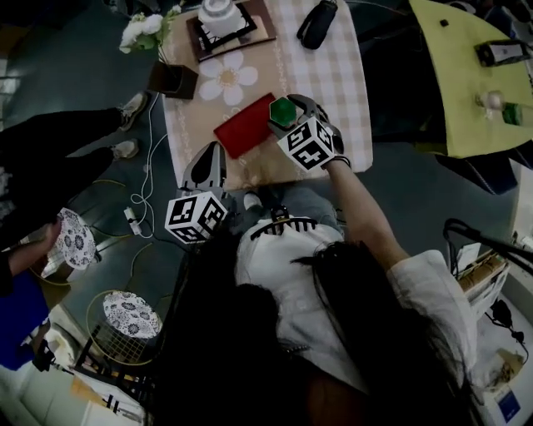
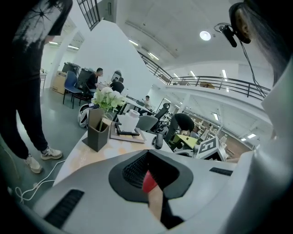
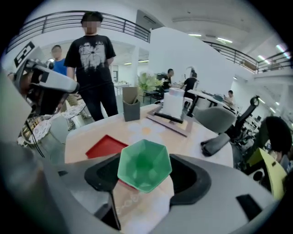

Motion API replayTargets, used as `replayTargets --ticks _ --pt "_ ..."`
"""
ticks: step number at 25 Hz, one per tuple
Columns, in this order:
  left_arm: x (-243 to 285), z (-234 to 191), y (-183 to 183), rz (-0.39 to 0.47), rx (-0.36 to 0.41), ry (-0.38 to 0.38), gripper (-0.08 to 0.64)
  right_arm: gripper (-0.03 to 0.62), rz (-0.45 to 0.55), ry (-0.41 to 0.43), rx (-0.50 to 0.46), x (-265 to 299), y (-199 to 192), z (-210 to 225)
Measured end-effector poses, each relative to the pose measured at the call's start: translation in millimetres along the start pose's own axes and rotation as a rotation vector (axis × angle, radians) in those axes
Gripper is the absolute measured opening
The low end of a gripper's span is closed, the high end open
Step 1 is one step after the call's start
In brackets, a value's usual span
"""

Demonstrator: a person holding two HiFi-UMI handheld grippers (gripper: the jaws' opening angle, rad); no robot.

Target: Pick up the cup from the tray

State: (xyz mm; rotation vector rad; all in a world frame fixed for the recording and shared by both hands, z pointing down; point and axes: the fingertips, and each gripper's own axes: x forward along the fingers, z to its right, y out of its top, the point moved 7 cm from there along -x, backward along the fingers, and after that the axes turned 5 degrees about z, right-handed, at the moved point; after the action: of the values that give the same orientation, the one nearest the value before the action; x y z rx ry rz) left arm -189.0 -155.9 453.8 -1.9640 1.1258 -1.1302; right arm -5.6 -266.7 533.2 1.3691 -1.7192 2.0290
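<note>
A green hexagonal cup (image 1: 286, 111) (image 3: 144, 165) sits between the jaws of my right gripper (image 1: 289, 106) (image 3: 145, 177), which are shut on its sides. The cup is at the right end of a red tray (image 1: 241, 127) (image 3: 103, 147) lying on the beige checked table (image 1: 325, 75); I cannot tell whether it still touches the tray. My left gripper (image 1: 206, 160) (image 2: 149, 182) hangs at the table's near edge, left of the tray. Its jaws are together with nothing in them, and a sliver of red tray shows past them.
At the table's far left a dark holder with white flowers (image 1: 173, 79) (image 3: 131, 109) stands. Behind are a wooden board with a white jar (image 1: 229, 25) and a black pouch (image 1: 316, 23). A person (image 3: 91, 68) stands left of the table. A yellow table (image 1: 466, 75) is on the right.
</note>
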Motion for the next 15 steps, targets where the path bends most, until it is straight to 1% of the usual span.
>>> replayTargets --ticks 2,4,8,12,15 --pt "6 2 1 -0.006 0.01 -0.018 0.009 0.324 -0.007 -0.057 0.062 -11 -14 17" --pt "15 7 -4 -0.02 0.007 -0.039 0.009 0.324 -0.021 -0.109 0.091 -23 -28 32" --pt "27 16 -19 -0.078 0.013 -0.067 0.009 0.324 -0.033 -0.186 0.167 -39 -50 53" --pt "39 33 -27 -0.116 0.025 -0.119 0.009 0.324 -0.056 -0.208 0.237 -44 -72 65" --pt "45 43 -24 -0.117 0.038 -0.141 0.009 0.324 -0.072 -0.204 0.269 -40 -82 67"
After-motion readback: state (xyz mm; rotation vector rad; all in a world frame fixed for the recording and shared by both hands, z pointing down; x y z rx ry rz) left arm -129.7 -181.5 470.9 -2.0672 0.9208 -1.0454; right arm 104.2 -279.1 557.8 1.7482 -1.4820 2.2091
